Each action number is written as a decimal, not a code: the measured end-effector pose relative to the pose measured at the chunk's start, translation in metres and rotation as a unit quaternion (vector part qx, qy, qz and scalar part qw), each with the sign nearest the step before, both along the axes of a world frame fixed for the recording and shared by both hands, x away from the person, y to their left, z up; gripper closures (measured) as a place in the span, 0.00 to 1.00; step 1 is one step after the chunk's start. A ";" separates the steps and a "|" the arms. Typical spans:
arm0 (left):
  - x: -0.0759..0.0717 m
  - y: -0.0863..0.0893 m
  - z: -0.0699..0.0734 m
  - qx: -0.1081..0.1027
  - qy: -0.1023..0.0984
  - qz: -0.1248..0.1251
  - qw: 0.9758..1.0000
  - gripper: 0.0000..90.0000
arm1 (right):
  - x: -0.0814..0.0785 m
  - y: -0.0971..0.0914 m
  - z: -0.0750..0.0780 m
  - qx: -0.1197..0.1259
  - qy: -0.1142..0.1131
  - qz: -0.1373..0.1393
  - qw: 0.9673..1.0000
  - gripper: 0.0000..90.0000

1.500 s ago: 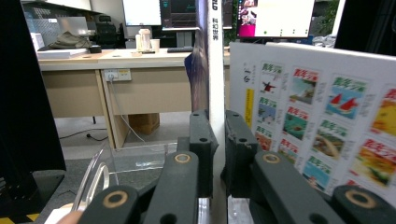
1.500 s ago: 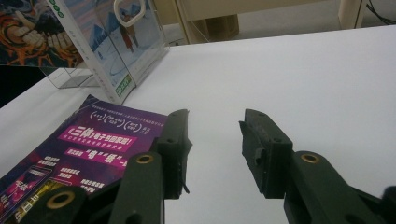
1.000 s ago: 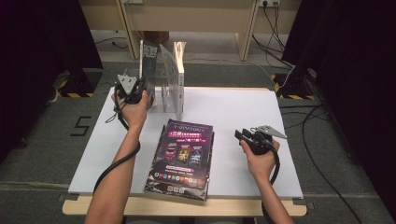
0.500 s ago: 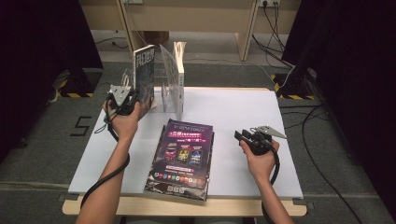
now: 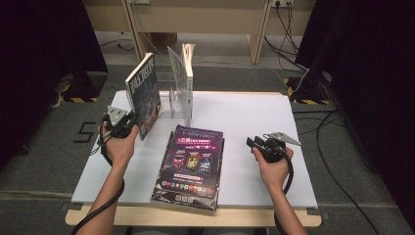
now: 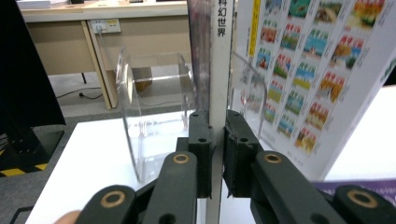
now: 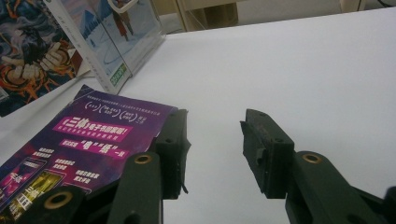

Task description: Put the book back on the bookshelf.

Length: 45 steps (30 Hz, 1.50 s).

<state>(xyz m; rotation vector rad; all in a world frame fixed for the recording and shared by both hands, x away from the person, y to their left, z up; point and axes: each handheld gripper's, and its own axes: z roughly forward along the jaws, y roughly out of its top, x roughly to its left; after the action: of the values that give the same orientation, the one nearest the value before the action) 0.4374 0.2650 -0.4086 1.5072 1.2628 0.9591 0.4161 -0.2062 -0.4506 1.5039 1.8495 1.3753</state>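
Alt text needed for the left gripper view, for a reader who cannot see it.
The left tongs are clamped on the white spine of a thin upright magazine. A clear acrylic book stand stands behind on the white table, with another book's colourful cover at right.

The right gripper [image 7: 212, 149] has its two black jaws apart, with nothing between them. Under them is the white table [image 7: 299, 60]. A purple magazine [image 7: 88, 140] lies flat just beside the left jaw. Farther back a white book [image 7: 116, 37] stands tilted, beside a colourful book [image 7: 28, 51].
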 end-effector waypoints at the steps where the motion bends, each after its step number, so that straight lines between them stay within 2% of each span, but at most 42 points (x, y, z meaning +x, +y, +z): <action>1: -0.002 0.001 -0.002 0.002 0.002 -0.002 1.000 0.91 | 0.000 0.000 0.000 0.000 0.000 0.000 1.000 0.67; 3: -0.005 0.002 -0.003 -0.005 0.004 0.001 1.000 0.91 | 0.000 0.000 -0.001 -0.001 0.001 0.000 1.000 0.67; 6: -0.008 0.004 -0.002 -0.019 -0.005 0.002 1.000 0.88 | 0.000 0.001 -0.002 0.001 0.005 -0.002 1.000 0.67; 11: -0.013 0.004 0.009 -0.050 -0.032 0.005 0.998 0.85 | 0.001 0.002 -0.004 -0.002 0.008 0.004 1.000 0.67; 14: -0.015 0.002 0.015 -0.059 -0.042 0.005 0.997 0.85 | 0.001 0.002 -0.004 -0.003 0.008 0.004 1.000 0.66; 23: -0.005 -0.004 0.031 -0.059 -0.062 -0.001 0.996 0.82 | 0.001 0.001 -0.003 0.000 0.011 0.002 1.000 0.66; 29: 0.005 -0.008 0.037 -0.065 -0.061 -0.011 0.996 0.79 | 0.001 -0.001 -0.004 0.000 0.012 0.001 1.000 0.65; 33: 0.006 -0.006 0.036 -0.065 -0.066 -0.008 0.996 0.90 | 0.001 -0.002 -0.003 0.001 0.012 0.000 1.000 0.65; 35: 0.006 -0.003 0.035 -0.083 -0.064 -0.003 0.995 0.91 | 0.001 -0.003 -0.003 0.000 0.014 -0.001 1.000 0.65; 37: 0.006 0.001 0.036 -0.076 -0.065 0.002 0.995 0.91 | 0.002 -0.003 -0.004 0.000 0.013 0.000 1.000 0.65; 41: 0.005 0.002 0.038 -0.054 -0.066 -0.007 0.996 0.91 | 0.002 -0.002 -0.005 -0.002 0.016 0.001 1.000 0.65; 45: 0.006 0.003 0.038 -0.062 -0.066 -0.004 0.996 0.91 | 0.002 -0.001 -0.004 -0.001 0.018 0.002 1.000 0.65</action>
<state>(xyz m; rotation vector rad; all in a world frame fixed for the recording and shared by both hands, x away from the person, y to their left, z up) 0.4429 0.2681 -0.3709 1.3311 1.1984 0.9421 0.4180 -0.2071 -0.4548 1.5350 1.8765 1.3554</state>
